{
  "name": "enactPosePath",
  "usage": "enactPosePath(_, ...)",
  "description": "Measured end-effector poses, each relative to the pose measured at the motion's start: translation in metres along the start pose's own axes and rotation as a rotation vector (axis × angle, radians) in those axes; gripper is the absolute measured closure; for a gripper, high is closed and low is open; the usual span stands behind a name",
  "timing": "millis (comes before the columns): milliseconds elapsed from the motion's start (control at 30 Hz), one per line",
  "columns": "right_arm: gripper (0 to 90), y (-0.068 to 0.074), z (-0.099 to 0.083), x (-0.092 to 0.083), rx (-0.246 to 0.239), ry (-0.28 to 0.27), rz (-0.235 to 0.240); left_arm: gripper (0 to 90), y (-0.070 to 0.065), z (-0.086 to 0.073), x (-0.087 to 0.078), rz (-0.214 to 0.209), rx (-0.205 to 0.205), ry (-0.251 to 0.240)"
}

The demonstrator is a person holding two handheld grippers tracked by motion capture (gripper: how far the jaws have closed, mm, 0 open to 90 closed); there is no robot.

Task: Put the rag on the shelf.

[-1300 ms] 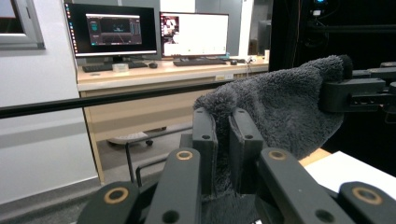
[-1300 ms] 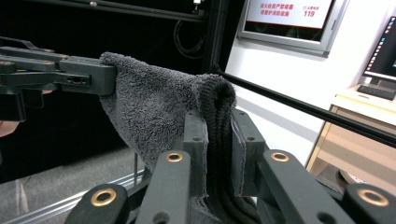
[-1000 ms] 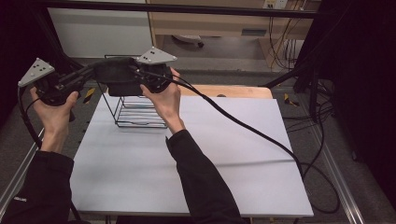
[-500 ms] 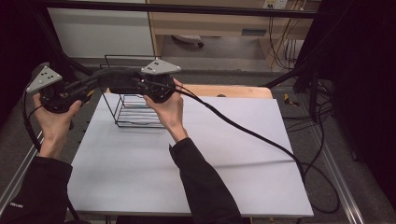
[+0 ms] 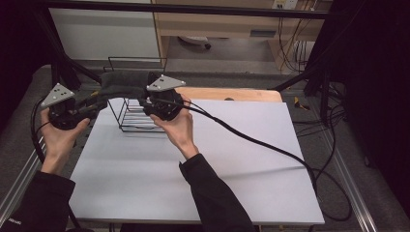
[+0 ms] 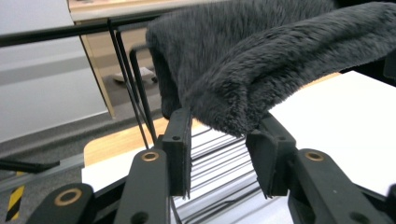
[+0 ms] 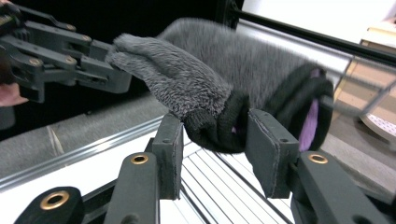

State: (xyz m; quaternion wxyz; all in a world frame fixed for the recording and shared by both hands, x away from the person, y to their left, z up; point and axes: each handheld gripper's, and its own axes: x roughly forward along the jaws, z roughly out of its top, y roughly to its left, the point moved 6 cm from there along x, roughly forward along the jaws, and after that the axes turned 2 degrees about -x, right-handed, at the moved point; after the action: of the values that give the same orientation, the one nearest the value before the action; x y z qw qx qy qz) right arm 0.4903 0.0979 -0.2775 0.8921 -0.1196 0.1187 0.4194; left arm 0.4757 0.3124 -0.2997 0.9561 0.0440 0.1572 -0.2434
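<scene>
Fuzzy grey sock (image 5: 123, 79) draped over the top rail of the wire rack (image 5: 138, 118) at the back left of the bench (image 5: 193, 183). I hold one end at each side so it hangs spread. My left hand-held gripper (image 6: 219, 154) and right hand-held gripper (image 7: 210, 151) have just been opening; the sock ends sit between slack jaws, pads clear. My judgement: letting go.
</scene>
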Motion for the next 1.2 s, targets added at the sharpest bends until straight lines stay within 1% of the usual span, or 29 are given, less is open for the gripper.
enactPosePath(33,57.4,0.0,-0.004,0.001,0.0,0.009,0.002,60.1,0.001,-0.002,0.002,0.002,-0.006,0.005)
enactPosePath(100,57.0,-0.001,-0.011,0.005,0.024,0.016,0.01,59.2,0.001,-0.007,0.005,0.002,-0.011,0.017)
enactPosePath(200,56.7,-0.003,-0.021,0.01,0.038,0.034,0.011,57.7,0.002,-0.014,0.012,0.006,-0.012,0.04)
enactPosePath(300,56.7,-0.008,-0.033,0.016,0.068,0.047,0.018,56.1,0.003,-0.021,0.02,0.016,-0.019,0.061)
enactPosePath(367,55.7,-0.011,-0.042,0.023,0.071,0.056,0.018,54.4,0.004,-0.028,0.026,0.022,-0.025,0.082)
enactPosePath(433,52.3,-0.014,-0.051,0.03,0.069,0.062,0.018,51.5,0.004,-0.034,0.032,0.022,-0.033,0.103)
enactPosePath(533,46.1,-0.02,-0.065,0.038,0.091,0.073,0.021,47.1,0.005,-0.044,0.036,0.03,-0.03,0.129)
enactPosePath(600,39.7,-0.022,-0.072,0.039,0.115,0.067,0.032,43.5,0.005,-0.049,0.036,0.034,-0.028,0.142)
enactPosePath(633,34.8,-0.023,-0.074,0.037,0.113,0.069,0.032,41.2,0.005,-0.052,0.036,0.033,-0.033,0.149)
enactPosePath(700,26.9,-0.025,-0.078,0.033,0.12,0.078,0.036,36.9,0.005,-0.056,0.035,0.034,-0.035,0.159)
enactPosePath(767,22.2,-0.025,-0.079,0.026,0.12,0.092,0.048,32.9,0.003,-0.06,0.033,0.028,-0.036,0.165)
enactPosePath(800,20.3,-0.025,-0.079,0.022,0.112,0.096,0.047,30.8,0.002,-0.061,0.032,0.027,-0.039,0.169)
enactPosePath(833,19.4,-0.026,-0.078,0.017,0.102,0.091,0.043,28.6,0.001,-0.063,0.031,0.025,-0.041,0.172)
enactPosePath(933,14.9,-0.027,-0.077,0.002,0.102,0.09,0.056,24.6,-0.004,-0.067,0.027,0.009,-0.055,0.178)
enactPosePath(1000,12.8,-0.029,-0.079,-0.008,0.094,0.114,0.047,21.7,-0.007,-0.07,0.024,0.007,-0.055,0.172)
enactPosePath(1067,11.1,-0.031,-0.082,-0.018,0.093,0.126,0.041,18.5,-0.012,-0.073,0.022,-0.008,-0.059,0.178)
enactPosePath(1133,9.4,-0.033,-0.086,-0.03,0.089,0.136,0.033,15.6,-0.018,-0.076,0.019,-0.024,-0.054,0.185)
enactPosePath(1200,7.7,-0.036,-0.091,-0.041,0.101,0.143,0.034,12.4,-0.024,-0.079,0.017,-0.035,-0.049,0.195)
